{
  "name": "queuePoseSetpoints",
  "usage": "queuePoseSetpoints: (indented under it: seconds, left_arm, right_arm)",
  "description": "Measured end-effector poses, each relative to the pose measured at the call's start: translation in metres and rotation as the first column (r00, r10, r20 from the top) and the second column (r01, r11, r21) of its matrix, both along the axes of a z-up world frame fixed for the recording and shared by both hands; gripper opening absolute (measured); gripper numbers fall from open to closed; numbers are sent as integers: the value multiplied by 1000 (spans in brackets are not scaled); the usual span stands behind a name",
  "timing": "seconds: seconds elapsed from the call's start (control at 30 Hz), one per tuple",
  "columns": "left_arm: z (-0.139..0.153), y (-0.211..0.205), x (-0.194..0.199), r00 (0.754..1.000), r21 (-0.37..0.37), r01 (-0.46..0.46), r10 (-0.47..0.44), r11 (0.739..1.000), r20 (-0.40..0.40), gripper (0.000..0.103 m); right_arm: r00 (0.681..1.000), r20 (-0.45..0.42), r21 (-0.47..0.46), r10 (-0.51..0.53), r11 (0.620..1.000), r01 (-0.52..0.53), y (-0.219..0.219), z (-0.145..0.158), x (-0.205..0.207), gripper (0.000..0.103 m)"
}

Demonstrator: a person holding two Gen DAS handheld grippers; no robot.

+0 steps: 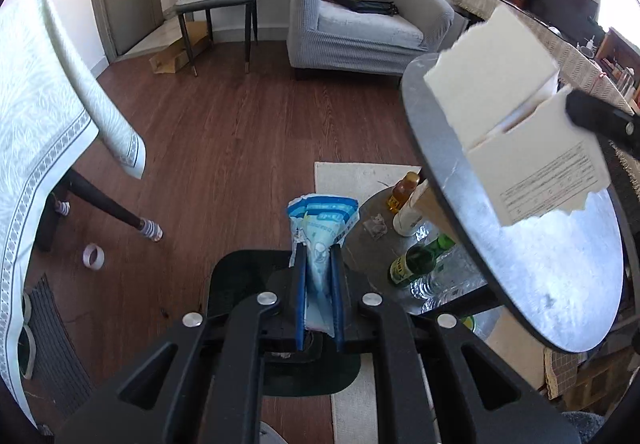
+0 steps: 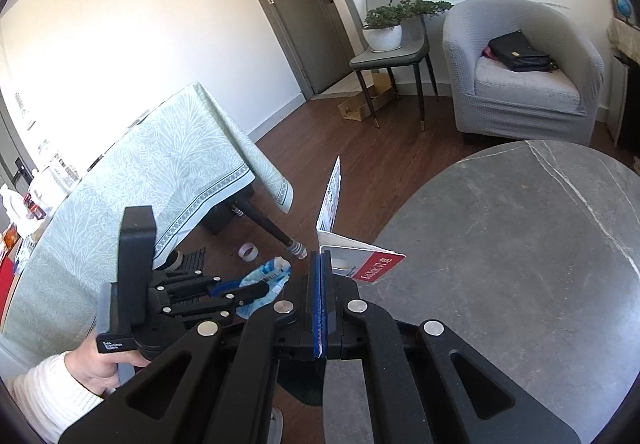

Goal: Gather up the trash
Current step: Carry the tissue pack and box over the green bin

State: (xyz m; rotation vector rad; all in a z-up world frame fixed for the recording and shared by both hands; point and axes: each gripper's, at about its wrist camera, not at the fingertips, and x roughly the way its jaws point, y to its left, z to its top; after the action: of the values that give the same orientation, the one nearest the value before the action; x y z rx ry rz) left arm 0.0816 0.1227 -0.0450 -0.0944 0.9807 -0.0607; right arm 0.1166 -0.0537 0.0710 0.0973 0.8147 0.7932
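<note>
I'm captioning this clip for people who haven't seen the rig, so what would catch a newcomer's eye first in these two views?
Probably the trash held in each gripper: the left gripper is shut on a crumpled blue-and-white wrapper above the floor, and the right gripper pinches a torn white carton with a red flap over the round grey table. Next, the bottles clustered on a lower surface under that table.

Bright daylight from right, window glare, fisheye-warped dark edges, sharp
</note>
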Motion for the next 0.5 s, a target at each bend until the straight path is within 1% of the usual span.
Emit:
queuePoseSetpoints:
  seconds: [0.13,0.27,0.4,0.5]
  left_arm:
    - [-38,17,-7,997,-11,-21,21,1000,-68,12]
    - [-75,35,-10,988,-28,-50,45,998,-151,12]
    - [-99,48,-12,977,-24,-53,47,998,-208,12]
    - [-116,58,-11,969,-50,-65,52,997,-242,12]
  right_arm:
    - [999,12,10,34,999,-34,26,6,-2,0]
    - [998,7,-8,65,998,-65,53,1,-2,0]
    - [995,-6,-43,102,994,-103,78,-9,-6,0]
    - [992,-9,-91,129,987,-129,97,-18,-11,0]
